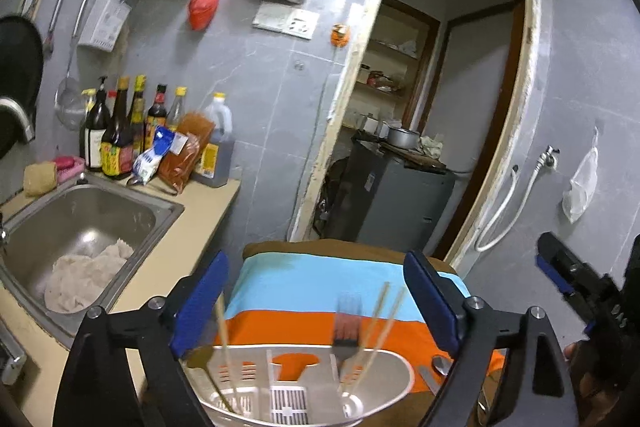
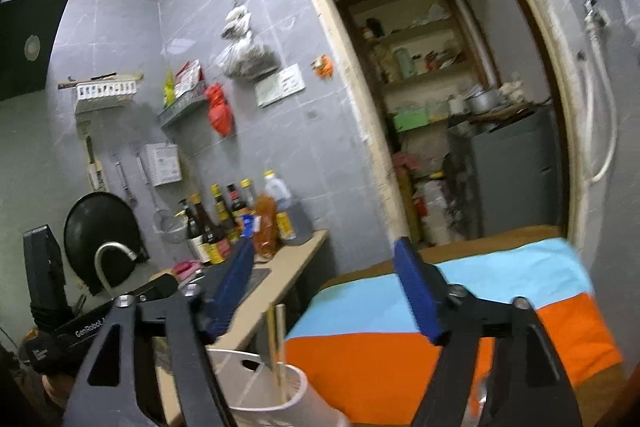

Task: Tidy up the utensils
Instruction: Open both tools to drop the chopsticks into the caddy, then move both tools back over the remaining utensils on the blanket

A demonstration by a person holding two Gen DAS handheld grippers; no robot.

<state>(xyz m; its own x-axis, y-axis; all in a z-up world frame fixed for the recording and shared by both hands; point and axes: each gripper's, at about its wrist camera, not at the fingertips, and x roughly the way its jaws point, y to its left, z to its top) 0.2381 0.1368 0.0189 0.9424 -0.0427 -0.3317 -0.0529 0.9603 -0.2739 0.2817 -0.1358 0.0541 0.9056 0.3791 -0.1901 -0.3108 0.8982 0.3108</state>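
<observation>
A white slotted utensil holder (image 1: 304, 387) stands on a table covered by a striped cloth (image 1: 320, 291) of blue, orange and brown. In it stand several chopsticks (image 1: 380, 323), a fork (image 1: 347, 323) with a reddish handle, blurred, and a gold-coloured spoon (image 1: 200, 363) at its left end. A metal spoon (image 1: 440, 365) lies on the cloth just right of the holder.

The left gripper (image 1: 316, 299) hangs over the holder, its blue pads spread wide and clasping nothing. The right gripper (image 2: 328, 291) is likewise released, with nothing between its pads; the holder's rim (image 2: 256, 379) and two chopsticks (image 2: 276, 343) show below it.

Left of the table runs a counter (image 1: 192, 227) with a steel sink (image 1: 92, 211) holding a pale rag (image 1: 88, 275). Sauce bottles (image 1: 120, 131) crowd the counter's far end against the grey tiled wall. A doorway (image 1: 432, 107) opens behind the table.
</observation>
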